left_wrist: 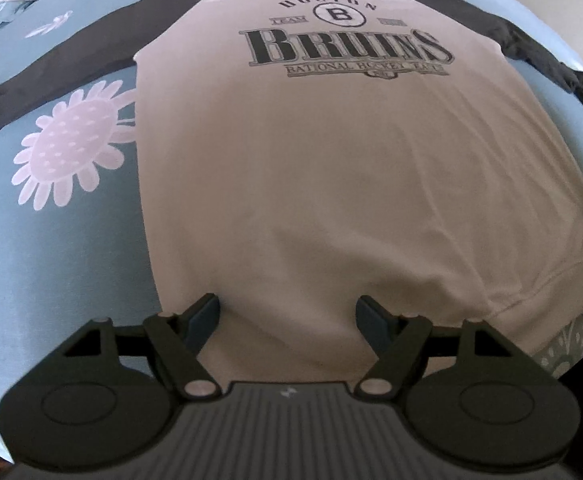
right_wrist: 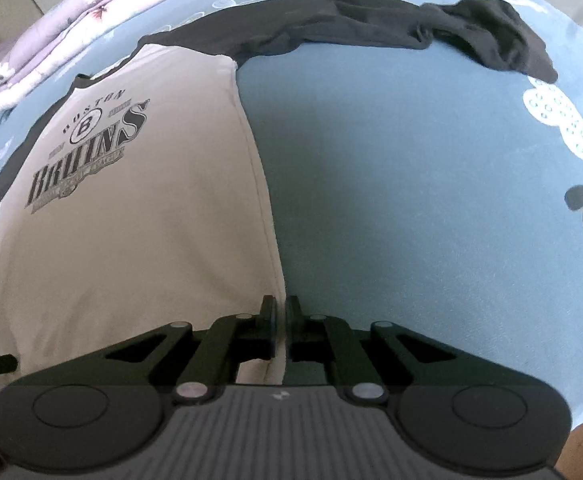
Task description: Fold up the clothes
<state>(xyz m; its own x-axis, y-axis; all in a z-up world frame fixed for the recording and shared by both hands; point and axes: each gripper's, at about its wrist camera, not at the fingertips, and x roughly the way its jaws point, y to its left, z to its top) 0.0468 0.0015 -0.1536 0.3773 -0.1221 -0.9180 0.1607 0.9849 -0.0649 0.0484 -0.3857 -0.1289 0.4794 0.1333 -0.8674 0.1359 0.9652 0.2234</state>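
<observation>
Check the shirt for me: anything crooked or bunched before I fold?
The shirt lies flat, print up. Only its right-hand dark sleeve stands out: it's crumpled into a wad at the cuff end on the blue bedsheet, not laid straight like the other.

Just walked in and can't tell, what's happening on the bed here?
A person is starting to fold a shirt spread face up on a blue floral sheet, a tool in each hand. The right tool is shut on the shirt's side edge near the hem. The left tool is open over the hem, not gripping. Both dark sleeves lie out to the sides; nothing is folded yet.
</observation>
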